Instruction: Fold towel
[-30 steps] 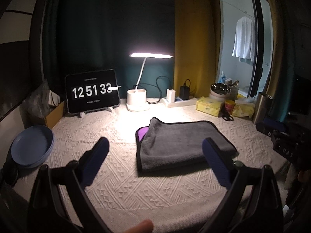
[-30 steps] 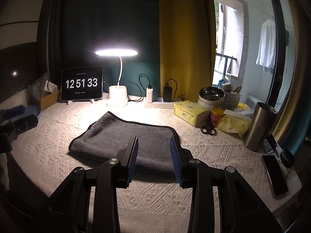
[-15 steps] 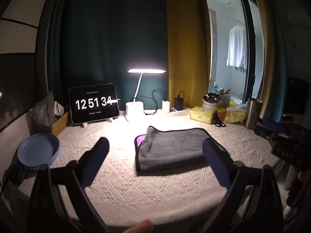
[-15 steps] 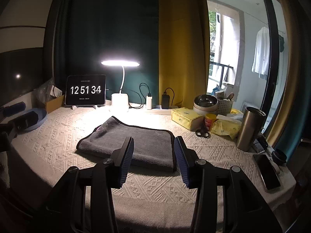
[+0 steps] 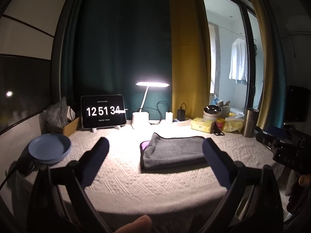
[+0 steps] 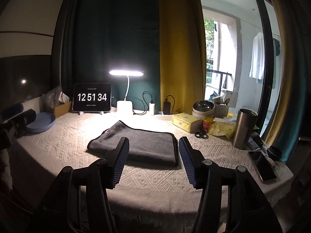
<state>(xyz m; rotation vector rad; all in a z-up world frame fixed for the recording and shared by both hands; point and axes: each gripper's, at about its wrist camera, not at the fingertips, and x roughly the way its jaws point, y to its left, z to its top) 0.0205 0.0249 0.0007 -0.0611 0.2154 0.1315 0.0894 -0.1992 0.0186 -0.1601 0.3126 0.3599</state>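
1. Dark green and mustard curtains back a table (image 6: pixel 64 136) covered in a white textured cloth, lit by a desk lamp (image 6: pixel 126 72) beside a tablet clock (image 6: pixel 92 97) reading 12 51 34.
2. At the table's left edge sits a blue bowl (image 5: pixel 49 150); nothing shows inside it. A cardboard box (image 5: pixel 67 127) behind it holds crumpled plastic and some papers.
3. On the right, a metal bowl (image 6: pixel 203 106) stands next to a white perforated basket (image 6: pixel 221 108) with utensils poking out, near a yellow tissue pack (image 6: pixel 184 122), scissors (image 6: pixel 201 135) and a steel tumbler (image 6: pixel 244 128). A phone (image 6: pixel 261 165) lies near the front right corner.
4. The grey towel (image 6: pixel 143 145) lies folded flat at the table's middle, with a purple patch showing at its left end.
5. The left gripper (image 5: pixel 155 149) hangs above the near table edge with its jaws wide apart, holding nothing.
6. The right gripper (image 6: pixel 153 145) also stands parted and empty, short of the towel.
7. Compared with a second ago, both cameras sit farther back and higher, the right jaws have spread wider, and the towel has not shifted.
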